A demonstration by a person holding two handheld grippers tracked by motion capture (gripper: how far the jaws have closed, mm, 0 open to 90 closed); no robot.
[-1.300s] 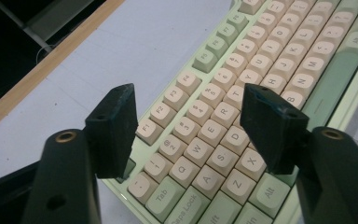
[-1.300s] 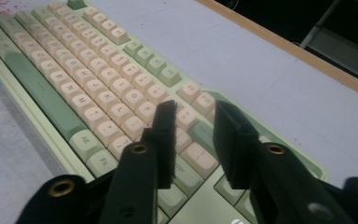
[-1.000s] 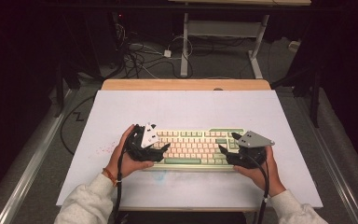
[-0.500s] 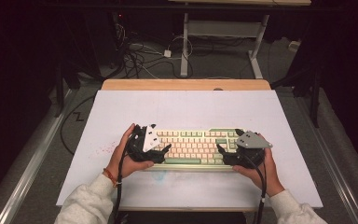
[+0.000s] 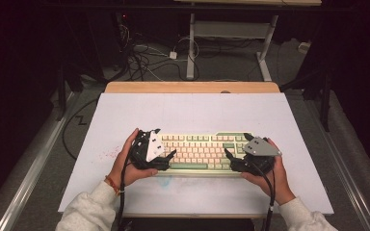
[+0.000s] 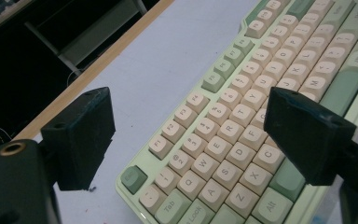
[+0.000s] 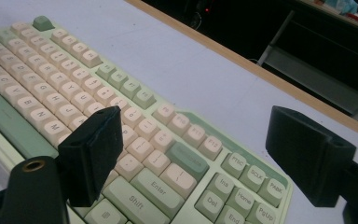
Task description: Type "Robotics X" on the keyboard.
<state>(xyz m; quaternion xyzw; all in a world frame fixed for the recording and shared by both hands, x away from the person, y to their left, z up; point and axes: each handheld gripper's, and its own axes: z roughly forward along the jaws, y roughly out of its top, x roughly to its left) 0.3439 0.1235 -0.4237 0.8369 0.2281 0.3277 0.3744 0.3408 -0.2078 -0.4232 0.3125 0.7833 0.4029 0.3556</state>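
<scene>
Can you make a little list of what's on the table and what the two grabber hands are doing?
Main thing: keyboard with cream and green keys, lying flat
Surface: white sheet over a wooden table
Left gripper: at the keyboard's left end, jaws open, one on each side of that end
Right gripper: at the keyboard's right end, jaws have just been opening, nothing pinched
Held: nothing
Marks: faint red specks on the sheet, left of the keyboard

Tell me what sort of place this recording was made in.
Most likely a lab or workshop set up for recording, not a home desk. A lone keyboard lies on a table under a plain white cover, loose cables trail across the grey floor behind it, and dark surroundings close in on all sides.
</scene>
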